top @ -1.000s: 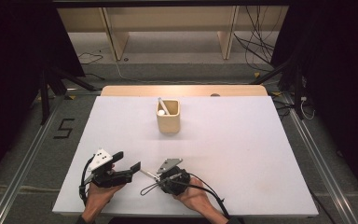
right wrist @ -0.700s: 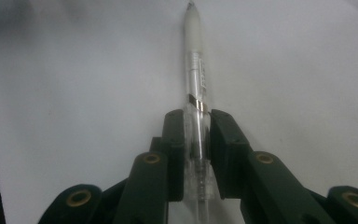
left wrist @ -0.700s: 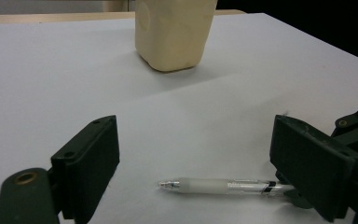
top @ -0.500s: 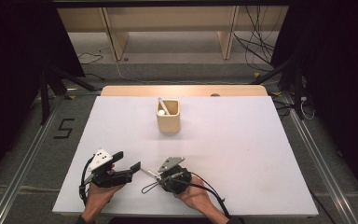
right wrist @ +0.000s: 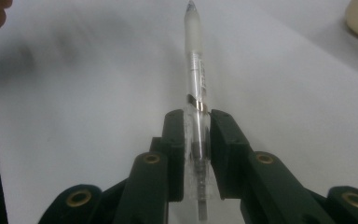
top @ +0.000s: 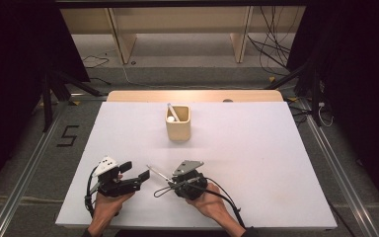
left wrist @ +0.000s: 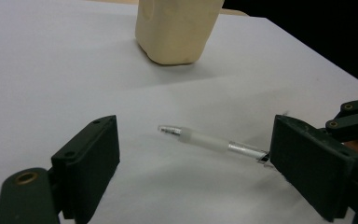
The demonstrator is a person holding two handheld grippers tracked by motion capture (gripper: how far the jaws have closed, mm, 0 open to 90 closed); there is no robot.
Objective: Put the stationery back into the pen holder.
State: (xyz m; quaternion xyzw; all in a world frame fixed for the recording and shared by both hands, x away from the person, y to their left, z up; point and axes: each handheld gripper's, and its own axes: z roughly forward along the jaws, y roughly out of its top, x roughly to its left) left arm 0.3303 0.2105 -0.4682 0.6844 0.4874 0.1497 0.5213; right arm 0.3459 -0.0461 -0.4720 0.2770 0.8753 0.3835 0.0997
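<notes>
While the right claw (right wrist: 196, 140) clamps a clear pen (right wrist: 196, 84) above the white bench (top: 256, 163), the left claw (left wrist: 191, 163) gapes apart, empty.

My matte black two-jaw left gripper (top: 139, 178) and right gripper (top: 170, 183) show brass-ringed screw holes, trailing black cables.

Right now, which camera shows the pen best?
The right gripper view: the pen runs up the middle, clamped between the jaws. The left gripper view shows its tip end, side-on. In the high view it is a thin sliver.
</notes>
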